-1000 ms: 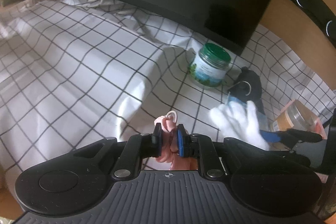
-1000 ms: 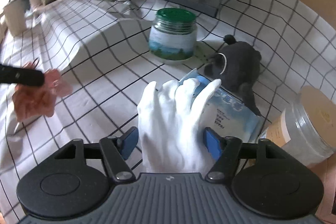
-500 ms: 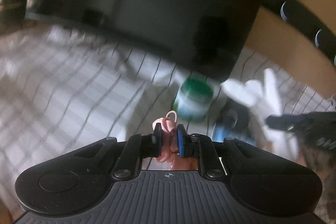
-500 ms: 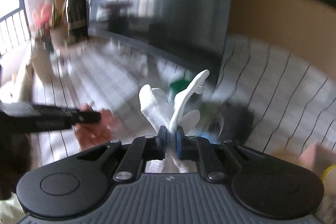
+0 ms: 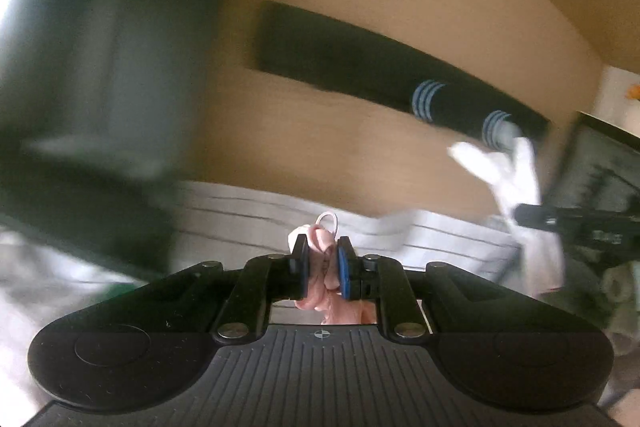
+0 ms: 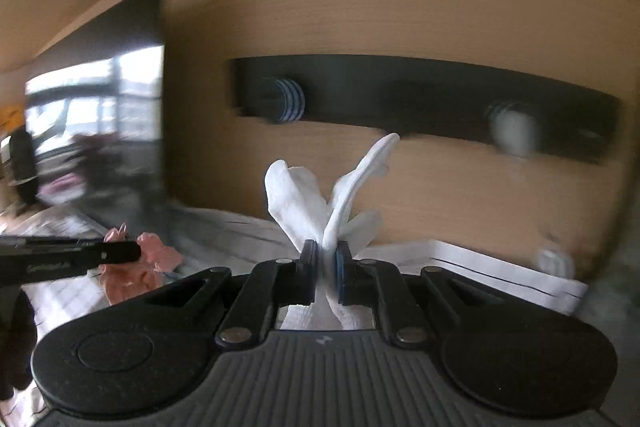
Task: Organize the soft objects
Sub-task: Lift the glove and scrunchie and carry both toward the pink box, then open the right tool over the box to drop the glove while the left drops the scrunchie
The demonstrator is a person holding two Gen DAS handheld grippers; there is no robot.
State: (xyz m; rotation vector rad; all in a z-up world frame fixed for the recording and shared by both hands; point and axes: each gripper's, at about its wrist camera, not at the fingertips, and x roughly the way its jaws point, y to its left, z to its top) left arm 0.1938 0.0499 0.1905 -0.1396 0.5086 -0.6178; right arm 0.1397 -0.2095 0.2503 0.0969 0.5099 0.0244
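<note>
Left gripper (image 5: 322, 261) squeezing a soft pink cloth toy (image 5: 320, 247), right gripper (image 6: 325, 267) pinching a white cloth glove (image 6: 316, 203), long black wall rack (image 6: 420, 99) far behind

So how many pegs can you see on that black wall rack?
2: one peg near the black wall rack's left end, the other peg toward its right. Blur might hide more.

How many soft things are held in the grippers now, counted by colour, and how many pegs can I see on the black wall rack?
White soft things: 1, the white glove in the right gripper
Pink soft things: 1, the pink toy in the left gripper
Pegs on the black rack: 2
Total: 4
</note>
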